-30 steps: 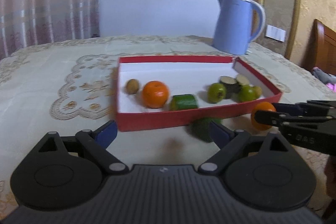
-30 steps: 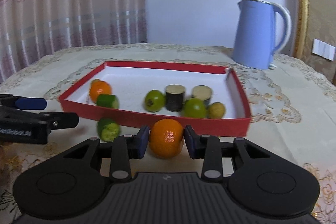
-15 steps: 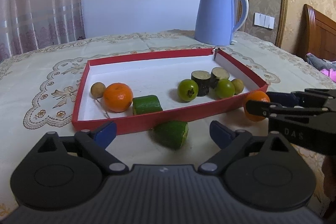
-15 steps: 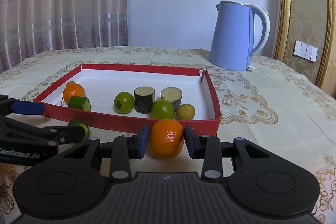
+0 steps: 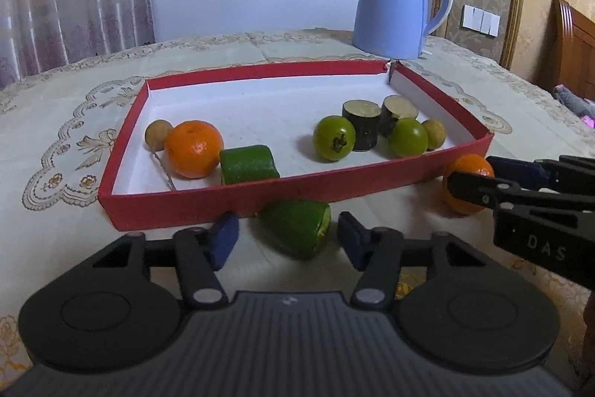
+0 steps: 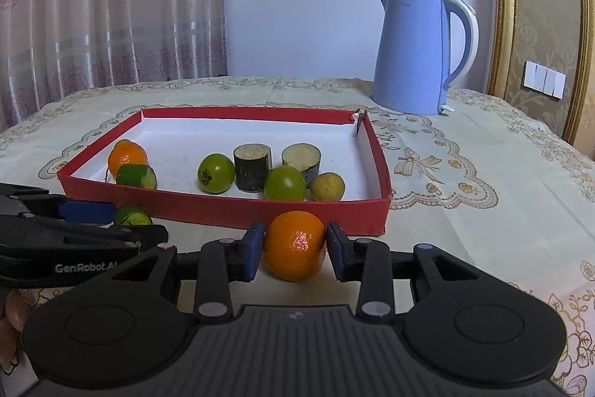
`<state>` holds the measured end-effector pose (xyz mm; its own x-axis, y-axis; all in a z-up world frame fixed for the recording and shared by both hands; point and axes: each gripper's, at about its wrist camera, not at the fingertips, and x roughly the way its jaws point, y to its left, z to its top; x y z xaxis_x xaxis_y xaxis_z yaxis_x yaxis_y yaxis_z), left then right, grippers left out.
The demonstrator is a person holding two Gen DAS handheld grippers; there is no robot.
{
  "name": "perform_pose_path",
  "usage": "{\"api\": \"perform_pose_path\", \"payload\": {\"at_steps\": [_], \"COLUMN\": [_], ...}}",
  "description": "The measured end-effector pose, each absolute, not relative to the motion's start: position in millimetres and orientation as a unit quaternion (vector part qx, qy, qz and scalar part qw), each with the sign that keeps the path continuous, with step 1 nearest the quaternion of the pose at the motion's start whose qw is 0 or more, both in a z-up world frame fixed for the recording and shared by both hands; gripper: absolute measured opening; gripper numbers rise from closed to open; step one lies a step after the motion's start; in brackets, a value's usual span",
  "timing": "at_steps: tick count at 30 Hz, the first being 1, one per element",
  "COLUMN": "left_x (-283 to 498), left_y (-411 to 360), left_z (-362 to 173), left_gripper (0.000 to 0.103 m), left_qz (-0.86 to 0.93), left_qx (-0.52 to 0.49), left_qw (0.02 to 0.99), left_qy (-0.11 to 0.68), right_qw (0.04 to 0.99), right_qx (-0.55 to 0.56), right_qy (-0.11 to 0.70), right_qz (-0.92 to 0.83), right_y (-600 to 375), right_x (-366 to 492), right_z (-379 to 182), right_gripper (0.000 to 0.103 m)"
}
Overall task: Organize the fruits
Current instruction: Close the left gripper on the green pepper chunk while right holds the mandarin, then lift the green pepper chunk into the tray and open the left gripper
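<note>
Right wrist view: right gripper [image 6: 293,250] clasps an orange [image 6: 294,250]; left gripper [image 5: 288,237] gapes around a cucumber piece [image 5: 297,227].

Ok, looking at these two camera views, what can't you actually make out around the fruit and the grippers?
- Left wrist view: the orange outside the red box is partly covered by the right gripper; whether the pads touch it is unclear.
- Right wrist view: the cucumber piece outside the box is half hidden behind the left gripper.
- Right wrist view: the small brown fruit in the box is hidden behind the boxed orange.
- Both views: the table's near edge is blocked by the gripper bodies.
</note>
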<state>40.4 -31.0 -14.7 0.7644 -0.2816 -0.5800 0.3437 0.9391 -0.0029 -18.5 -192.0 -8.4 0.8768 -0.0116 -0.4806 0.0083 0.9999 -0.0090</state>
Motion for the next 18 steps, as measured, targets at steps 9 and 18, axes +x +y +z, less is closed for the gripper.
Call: {"api": "perform_pose_path", "payload": {"at_steps": [9,18], "left_x": [38.4,34.5], "left_y": [-34.8,-30.6], "left_z": [-15.0,-12.6], "left_gripper": [0.037,0.037], "left_qz": [-0.167,-0.165], "left_qx": [0.056,0.050], "left_qw": [0.939,0.941], "left_qy": [0.294,0.292], "right_qw": [0.969,0.969], "right_qx": [-0.009,-0.018], "right_qy": [0.246,0.245], "right_qz": [-0.006,-0.008], "right_y": [-191.8,-189.0], "right_x": [-18.5,-18.9], "right_z": [-9.1,-9.1], "right_gripper": [0.036,0.035]}}
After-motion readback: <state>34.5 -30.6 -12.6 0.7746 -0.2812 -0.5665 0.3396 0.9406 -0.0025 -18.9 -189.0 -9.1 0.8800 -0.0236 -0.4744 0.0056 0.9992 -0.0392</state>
